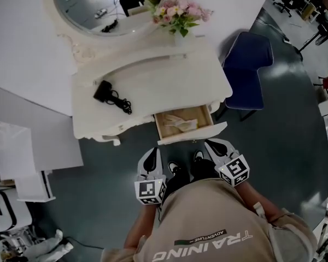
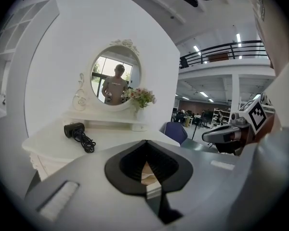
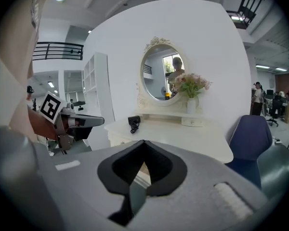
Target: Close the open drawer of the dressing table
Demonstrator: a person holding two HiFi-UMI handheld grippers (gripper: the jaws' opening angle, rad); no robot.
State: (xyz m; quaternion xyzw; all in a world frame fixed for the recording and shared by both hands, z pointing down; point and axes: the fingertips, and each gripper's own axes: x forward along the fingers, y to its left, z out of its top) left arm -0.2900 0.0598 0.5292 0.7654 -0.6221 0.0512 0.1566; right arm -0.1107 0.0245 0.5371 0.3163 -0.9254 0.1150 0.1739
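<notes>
- both claws are up in front of your chest, and the open drawer [image 1: 192,134] sits straight ahead of them, pulled out of the right end of the dressing table [image 1: 153,86].
- left claw [image 1: 151,156]: jaws together, tips meeting, nothing between them. its own view confirms it.
- right claw [image 1: 213,146]: same story, jaws closed on nothing.
- the relation that matters: the drawer's front panel lies just beyond the claw tips, on the side away from you.
- the right claw is the nearer one, its tip just beside the right half of the panel. the left claw sits further back, off the panel's left end.
- the panel's long axis runs left to right across you, with the right end angled a little further away in the head view.
- the drawer points its open end toward you, so its travel is across that axis, straight away from you into the table.
- a pale crumpled item [image 1: 180,124] lies low inside. i judge it won't snag.
- my read: the push hasn't begun. a flat shove from the closed right claw, near the panel's middle and square to it, should keep the drawer from skewing.
- the black hair dryer [image 1: 104,90] is on the surface well to the left, the flowers [image 1: 177,10] are at the back, and the blue chair [image 1: 246,64] is off to the right. none of them is in the path.
</notes>
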